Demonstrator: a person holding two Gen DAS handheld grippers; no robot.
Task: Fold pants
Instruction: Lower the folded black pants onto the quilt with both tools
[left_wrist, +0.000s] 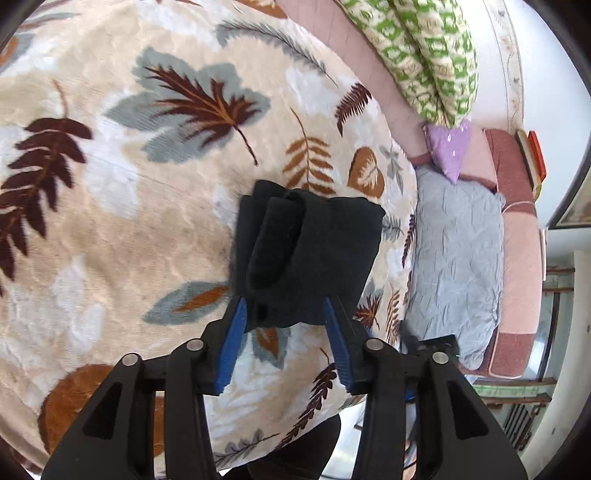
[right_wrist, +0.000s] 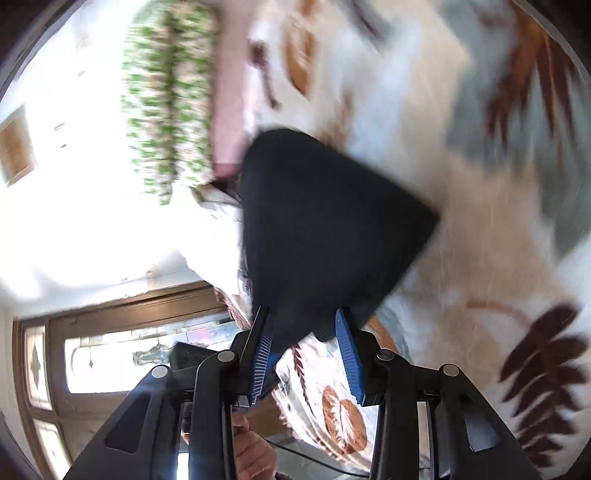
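A bed fills both views, covered by a plush cream blanket printed with brown and grey leaves. Nearest in the left view, the left gripper has its blue ribbed fingers apart, with the near edge of the pants lying between them; whether they touch the cloth I cannot tell. The pants are a thick, soft black bundle, already folded compact, long axis running away from the gripper, a rolled ridge along its left side. The right gripper likewise stands apart, straddling a corner of the bundle; that view is motion-blurred. Both seem equally near. Beyond lie a grey pillow and a green-patterned quilt.
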